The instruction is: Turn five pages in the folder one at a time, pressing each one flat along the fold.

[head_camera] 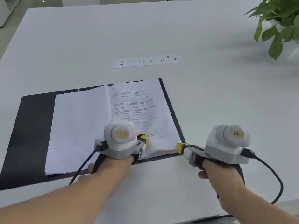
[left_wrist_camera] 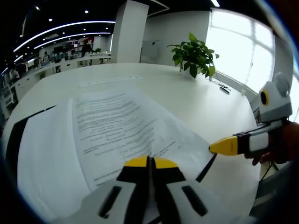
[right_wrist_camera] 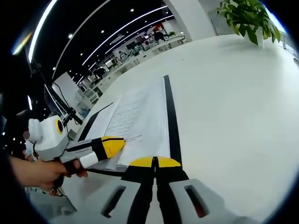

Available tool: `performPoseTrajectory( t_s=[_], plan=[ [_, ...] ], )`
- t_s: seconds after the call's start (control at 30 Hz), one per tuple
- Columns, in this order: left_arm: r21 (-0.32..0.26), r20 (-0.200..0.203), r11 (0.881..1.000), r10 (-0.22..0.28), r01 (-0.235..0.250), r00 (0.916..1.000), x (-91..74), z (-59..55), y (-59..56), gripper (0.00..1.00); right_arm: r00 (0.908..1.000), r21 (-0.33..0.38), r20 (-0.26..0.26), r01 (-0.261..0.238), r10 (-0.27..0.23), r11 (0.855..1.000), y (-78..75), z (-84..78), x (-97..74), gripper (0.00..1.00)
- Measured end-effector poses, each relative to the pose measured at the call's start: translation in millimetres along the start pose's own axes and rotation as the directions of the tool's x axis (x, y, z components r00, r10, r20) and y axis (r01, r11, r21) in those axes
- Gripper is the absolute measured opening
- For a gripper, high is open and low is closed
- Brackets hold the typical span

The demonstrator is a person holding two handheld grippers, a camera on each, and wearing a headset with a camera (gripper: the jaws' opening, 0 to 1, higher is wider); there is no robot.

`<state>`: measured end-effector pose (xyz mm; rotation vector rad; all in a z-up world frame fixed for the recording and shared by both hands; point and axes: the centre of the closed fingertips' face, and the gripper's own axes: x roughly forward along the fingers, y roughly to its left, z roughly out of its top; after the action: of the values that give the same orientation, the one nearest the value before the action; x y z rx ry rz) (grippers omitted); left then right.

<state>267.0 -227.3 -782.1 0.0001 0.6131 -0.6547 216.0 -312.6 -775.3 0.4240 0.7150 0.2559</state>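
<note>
**Left gripper (head_camera: 142, 138) low over the printed page (head_camera: 138, 109), right gripper (head_camera: 179, 148) at the folder (head_camera: 28, 135) corner**

Both grippers have their yellow-tipped jaws pressed together. In the left gripper view, the tips sit just above the near part of the printed page, close to its lower edge. Whether they touch the paper cannot be told. In the head view, this gripper sits on the right-hand leaf, a little to the right of the fold.

The right gripper is held beside the folder's near right corner. In the left gripper view, its tip points at the black cover edge there. In the right gripper view, its own jaws lie over the white table (head_camera: 224, 93), just off that edge.

The folder lies open and flat on the table in front of the person. Its black cover shows widely on the left. Blank sheets (head_camera: 79, 126) lie on the left side and the printed page on the right.

Beyond the folder, a socket strip (head_camera: 146, 60) is set into the tabletop. A potted plant (head_camera: 275, 23) stands at the far right corner.
</note>
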Motion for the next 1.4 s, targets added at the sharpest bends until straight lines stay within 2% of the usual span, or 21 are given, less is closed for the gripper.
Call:
performPoseTrajectory(
  t_s=[0.03,0.07,0.23,0.37,0.43,0.53,0.63,0.7,0.73,0.87,0.93,1.03,1.07,1.27,1.3,1.4],
  plan=[
    [-0.018,0.000,1.000,-0.004,0.004,1.0000,-0.9,0.1,-0.8,0.01,0.9999,-0.001,0.003,0.013,-0.013,1.000,-2.0,1.9,-1.5,0.00],
    [-0.014,-0.003,1.000,-0.007,0.007,1.0000,-2.2,0.0,-0.6,0.02,1.0000,0.012,0.005,0.005,-0.005,1.000,-1.0,3.0,-2.6,0.00],
    [0.028,-0.029,0.999,-0.021,0.022,0.9994,-15.9,-5.2,-1.8,0.11,0.9988,-0.005,0.046,-0.019,0.019,1.000,5.8,9.2,-9.0,0.00],
    [0.022,-0.053,0.999,-0.025,0.026,0.9983,-34.7,-9.3,2.2,0.21,0.9967,-0.006,0.070,-0.040,0.040,0.999,15.7,13.6,-15.2,0.00],
    [0.022,-0.052,0.999,-0.027,0.028,0.9983,-46.1,-10.8,7.5,0.26,0.9933,0.023,0.088,-0.077,0.075,0.997,26.4,18.0,-19.7,0.00],
    [0.038,-0.058,0.999,-0.007,0.009,0.9983,-64.3,-13.9,20.6,0.26,0.9885,0.037,0.111,-0.107,0.102,0.994,36.4,24.9,-24.4,0.00],
    [0.021,-0.035,1.000,0.010,-0.009,0.9993,-83.1,-13.7,33.5,0.28,0.9819,0.045,0.134,-0.141,0.134,0.989,49.7,31.3,-28.0,0.00],
    [0.015,-0.025,1.000,0.016,-0.015,0.9996,-95.1,-14.8,41.2,0.30,0.9730,0.079,0.153,-0.186,0.173,0.979,63.4,35.8,-30.3,0.00],
    [0.016,-0.027,1.000,0.023,-0.022,0.9994,-102.1,-16.6,45.8,0.30,0.9737,0.075,0.152,-0.183,0.170,0.980,64.8,36.3,-30.1,0.00],
    [0.011,-0.012,0.999,0.037,-0.037,0.9993,-123.5,-19.6,56.9,0.33,0.9628,0.082,0.167,-0.228,0.212,0.970,87.6,39.3,-29.7,0.00],
    [0.013,-0.014,0.999,0.044,-0.044,0.9989,-133.5,-22.9,62.2,0.35,0.9611,0.072,0.159,-0.239,0.226,0.968,97.8,37.8,-26.0,0.00],
    [0.044,-0.030,0.998,0.052,-0.050,0.9982,-150.9,-31.0,68.1,0.38,0.9565,0.061,0.147,-0.263,0.252,0.963,115.0,35.4,-20.2,0.00],
    [0.045,-0.029,0.998,0.055,-0.053,0.9981,-155.2,-32.3,70.0,0.39,0.9525,0.052,0.141,-0.280,0.270,0.959,124.1,34.0,-16.7,0.00],
    [0.022,-0.011,0.998,0.061,-0.061,0.9980,-184.7,-36.4,82.3,0.42,0.9397,0.020,0.105,-0.329,0.325,0.944,166.9,26.4,-0.8,0.00],
    [0.022,-0.009,0.998,0.065,-0.065,0.9979,-186.8,-36.5,83.7,0.42,0.9381,0.019,0.101,-0.335,0.331,0.942,170.2,25.8,0.2,0.00],
    [-0.013,0.013,0.996,0.087,-0.087,0.9962,-200.3,-38.0,94.2,0.42,0.9293,0.003,0.078,-0.362,0.361,0.932,192.2,22.7,8.8,0.00]
  ],
)
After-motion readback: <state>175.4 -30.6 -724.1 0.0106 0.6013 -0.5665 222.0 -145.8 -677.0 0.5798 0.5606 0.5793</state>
